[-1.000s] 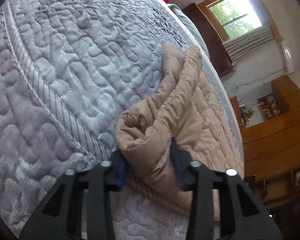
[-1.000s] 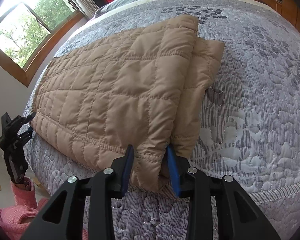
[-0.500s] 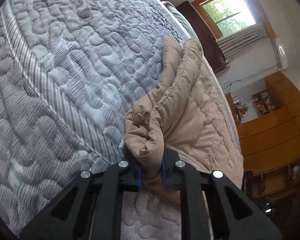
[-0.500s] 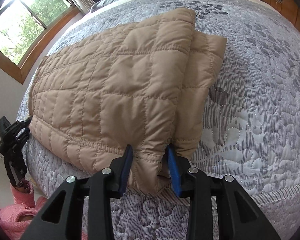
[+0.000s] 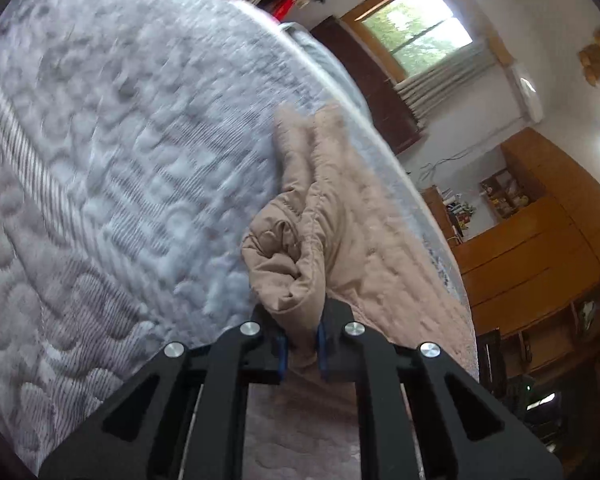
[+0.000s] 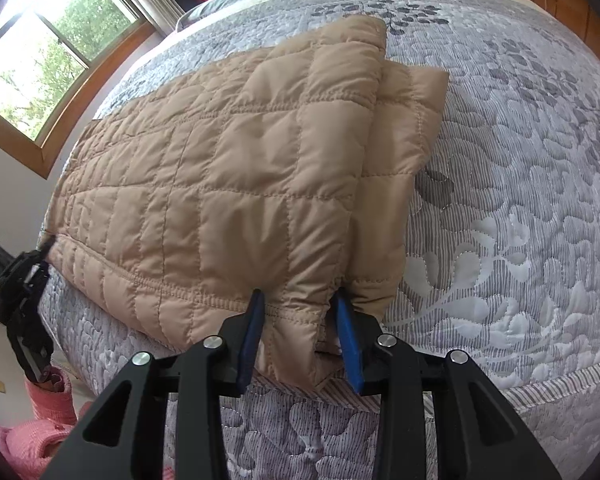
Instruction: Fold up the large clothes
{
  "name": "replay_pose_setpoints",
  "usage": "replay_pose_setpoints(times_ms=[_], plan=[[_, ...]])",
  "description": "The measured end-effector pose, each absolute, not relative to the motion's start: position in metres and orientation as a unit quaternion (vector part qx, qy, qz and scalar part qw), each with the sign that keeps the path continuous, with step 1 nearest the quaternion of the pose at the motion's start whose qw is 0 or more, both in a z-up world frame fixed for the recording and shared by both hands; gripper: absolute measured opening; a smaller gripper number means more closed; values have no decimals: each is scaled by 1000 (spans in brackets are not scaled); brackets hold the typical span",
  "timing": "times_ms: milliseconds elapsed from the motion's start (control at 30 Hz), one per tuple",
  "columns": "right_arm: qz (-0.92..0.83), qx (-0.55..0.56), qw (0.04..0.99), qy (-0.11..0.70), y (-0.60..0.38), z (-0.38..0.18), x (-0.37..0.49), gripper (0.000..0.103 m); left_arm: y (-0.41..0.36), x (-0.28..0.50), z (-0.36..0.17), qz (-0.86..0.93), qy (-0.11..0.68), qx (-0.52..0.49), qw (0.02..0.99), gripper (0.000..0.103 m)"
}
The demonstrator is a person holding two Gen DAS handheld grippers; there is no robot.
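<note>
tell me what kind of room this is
Most likely a home bedroom. A tan quilted jacket lies on a bed with a grey quilted bedspread, there is a wood-framed window with curtains, and wooden cabinets stand along one wall.

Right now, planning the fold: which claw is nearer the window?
Left. The left claw grips the jacket corner toward the window; the right claw holds the farther corner.

Grey quilted bedspread (image 6: 520, 200) with leaf pattern covering bed, wood-framed window (image 6: 40, 60) with trees outside, orange-brown wooden cabinets (image 5: 540, 248), pink knit fabric (image 6: 28, 432) on floor.
</note>
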State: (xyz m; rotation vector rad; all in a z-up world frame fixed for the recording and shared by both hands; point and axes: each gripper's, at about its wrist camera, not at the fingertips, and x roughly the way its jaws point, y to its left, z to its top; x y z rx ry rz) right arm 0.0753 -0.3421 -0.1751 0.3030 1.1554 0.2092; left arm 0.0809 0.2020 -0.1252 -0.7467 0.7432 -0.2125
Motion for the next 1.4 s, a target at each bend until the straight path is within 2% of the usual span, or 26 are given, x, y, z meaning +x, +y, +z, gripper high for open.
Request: replay_pose_setpoints(times_ms=[267,500,700,1067,1400], plan=[[101,148,820,543,-346,-174,75,36,143,78,-46,-193,298,-250,901,8],[102,150,820,543,-345,-174,76,37,55,83,-20,-294,301,-167,892,8],[105,151,821,541,-346,-174,75,37,-5,102,-40,-343,349,-120,864,9],[107,147,819,544,-345,-173,76,38,-37,144,-125,-367,460,-108,801,10],[105,141,821,543,-343,-174,77,40,-45,145,-151,-365,459,-74,807,12]])
